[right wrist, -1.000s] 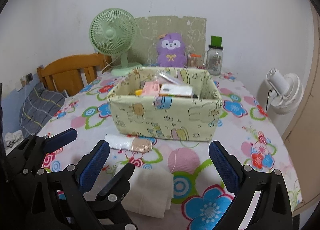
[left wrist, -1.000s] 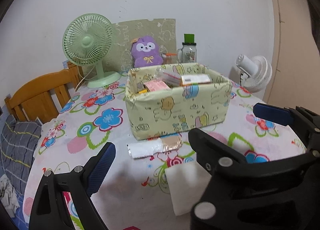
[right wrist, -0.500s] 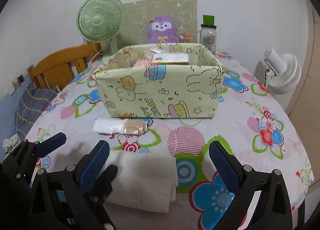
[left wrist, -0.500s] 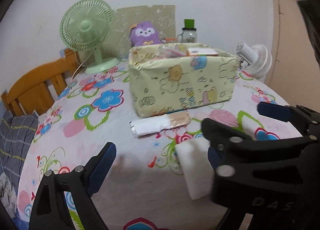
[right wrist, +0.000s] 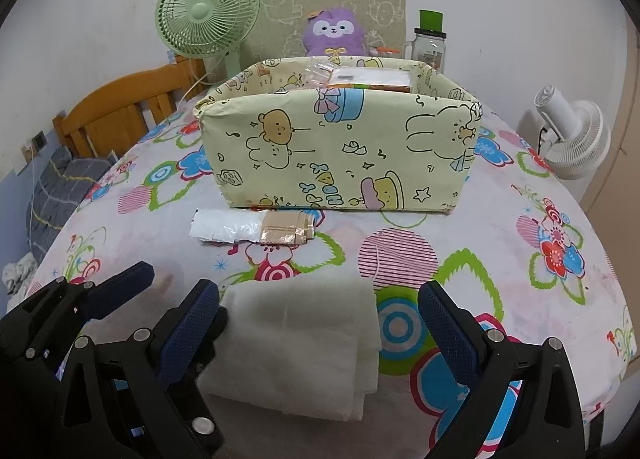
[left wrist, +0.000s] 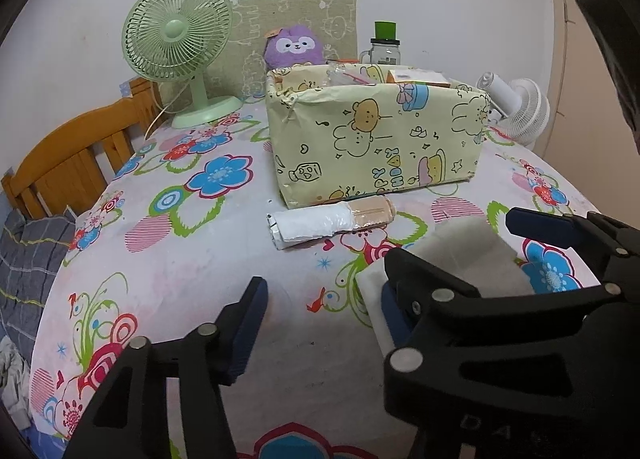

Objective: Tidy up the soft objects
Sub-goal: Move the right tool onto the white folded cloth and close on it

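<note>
A folded white cloth (right wrist: 304,339) lies flat on the flowered tablecloth near the front edge. My right gripper (right wrist: 316,323) is open, one finger on each side of the cloth, neither pad touching it. My left gripper (left wrist: 320,319) is to its left with its jaws closing; mostly bare tablecloth lies between them. Its right pad (left wrist: 394,315) is at the white cloth's (left wrist: 460,255) left edge, half hidden behind the right gripper (left wrist: 452,237). A white and tan wrapped packet (right wrist: 252,227) lies in front of the yellow cartoon-print box (right wrist: 340,151), which holds several packets.
A purple plush (right wrist: 334,29), a green table fan (right wrist: 206,11) and a jar with a green lid (right wrist: 430,43) stand behind the box. A white fan (right wrist: 572,139) is off the table's right side. A wooden chair (right wrist: 116,115) stands at the left.
Both grippers have sunk toward the table. The left jaws have narrowed. The right gripper's fingers now sit lower around the white cloth.
</note>
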`<state>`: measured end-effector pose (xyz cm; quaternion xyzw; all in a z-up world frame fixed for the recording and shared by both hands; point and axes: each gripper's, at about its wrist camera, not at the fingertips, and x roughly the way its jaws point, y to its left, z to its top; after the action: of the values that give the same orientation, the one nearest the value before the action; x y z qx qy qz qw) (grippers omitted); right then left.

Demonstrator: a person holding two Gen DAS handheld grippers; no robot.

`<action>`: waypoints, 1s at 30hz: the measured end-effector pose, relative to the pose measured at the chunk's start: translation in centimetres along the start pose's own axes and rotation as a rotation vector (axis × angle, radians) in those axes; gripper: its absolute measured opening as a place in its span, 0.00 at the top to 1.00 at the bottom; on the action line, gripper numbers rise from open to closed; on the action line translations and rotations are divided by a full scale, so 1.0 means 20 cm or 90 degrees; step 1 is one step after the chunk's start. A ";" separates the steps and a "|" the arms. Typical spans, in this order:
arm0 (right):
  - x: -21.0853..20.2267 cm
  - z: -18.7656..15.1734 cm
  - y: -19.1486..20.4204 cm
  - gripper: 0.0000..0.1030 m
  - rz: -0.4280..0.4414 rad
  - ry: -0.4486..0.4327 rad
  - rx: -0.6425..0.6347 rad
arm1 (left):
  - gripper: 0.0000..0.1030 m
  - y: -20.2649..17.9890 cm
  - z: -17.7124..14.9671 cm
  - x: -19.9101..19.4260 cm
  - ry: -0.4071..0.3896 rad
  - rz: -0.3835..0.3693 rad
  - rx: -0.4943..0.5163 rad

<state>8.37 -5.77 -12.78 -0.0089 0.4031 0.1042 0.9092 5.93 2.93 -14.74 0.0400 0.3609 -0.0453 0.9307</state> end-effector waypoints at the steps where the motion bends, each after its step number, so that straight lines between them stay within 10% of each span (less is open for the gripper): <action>1: 0.00 0.00 0.00 0.02 0.001 -0.002 0.002 | 0.42 0.01 0.00 -0.01 0.000 0.000 -0.003; 14: 0.06 -0.03 0.03 0.02 -0.005 0.042 0.014 | 0.48 0.02 -0.03 0.06 0.034 0.013 -0.007; 30: 0.03 -0.01 0.02 0.52 0.011 0.008 0.040 | 0.51 0.00 0.03 0.08 0.042 -0.011 -0.032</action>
<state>8.58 -5.34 -13.34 0.0226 0.4119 0.0995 0.9055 7.54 2.78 -15.43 0.0147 0.3925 -0.0429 0.9186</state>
